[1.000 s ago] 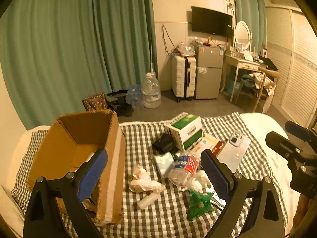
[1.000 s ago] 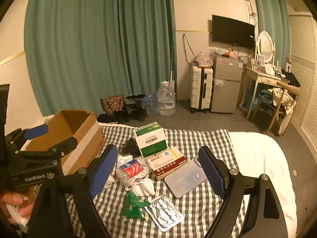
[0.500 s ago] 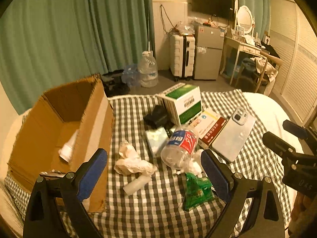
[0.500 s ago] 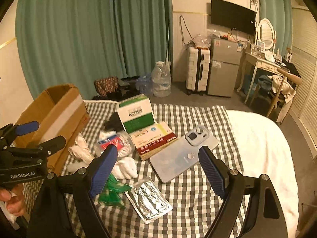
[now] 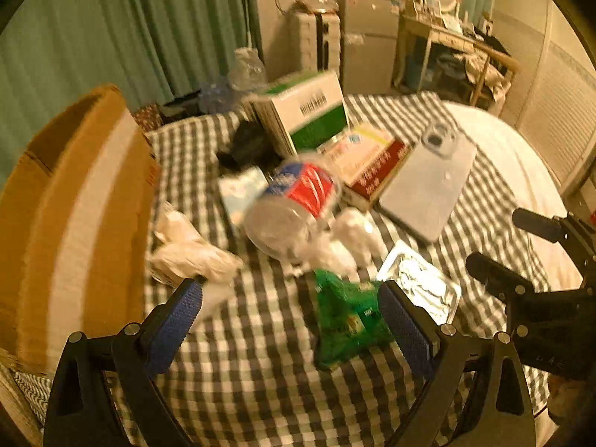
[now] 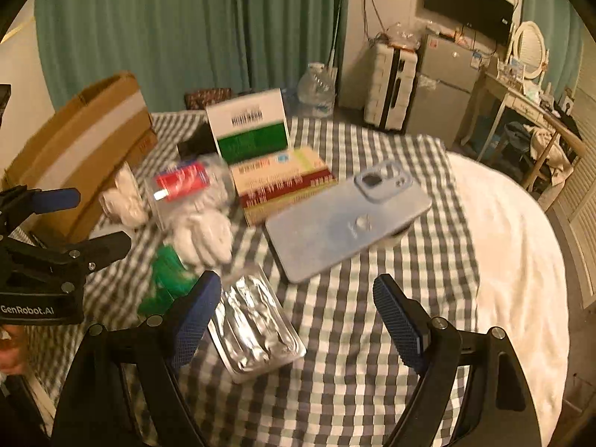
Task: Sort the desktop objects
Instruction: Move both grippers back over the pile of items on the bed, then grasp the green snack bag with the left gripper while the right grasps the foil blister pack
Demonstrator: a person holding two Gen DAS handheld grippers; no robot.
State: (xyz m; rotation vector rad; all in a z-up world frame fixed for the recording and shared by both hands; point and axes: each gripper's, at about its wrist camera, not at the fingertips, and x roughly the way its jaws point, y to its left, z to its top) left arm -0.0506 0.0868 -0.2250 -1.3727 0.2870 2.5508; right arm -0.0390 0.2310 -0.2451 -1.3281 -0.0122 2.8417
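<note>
Cardboard box left; phone overlaps book.

Phone face-down beside red-labelled bottle on its side, white gloves, seemingly foil pack.

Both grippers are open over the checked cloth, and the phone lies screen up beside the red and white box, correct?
Not quite. The phone lies face down: the right wrist view shows its back, with the camera bump upward. The rest stands: the left gripper and right gripper are open over the checked cloth, and the phone lies beside the red and white box.
</note>
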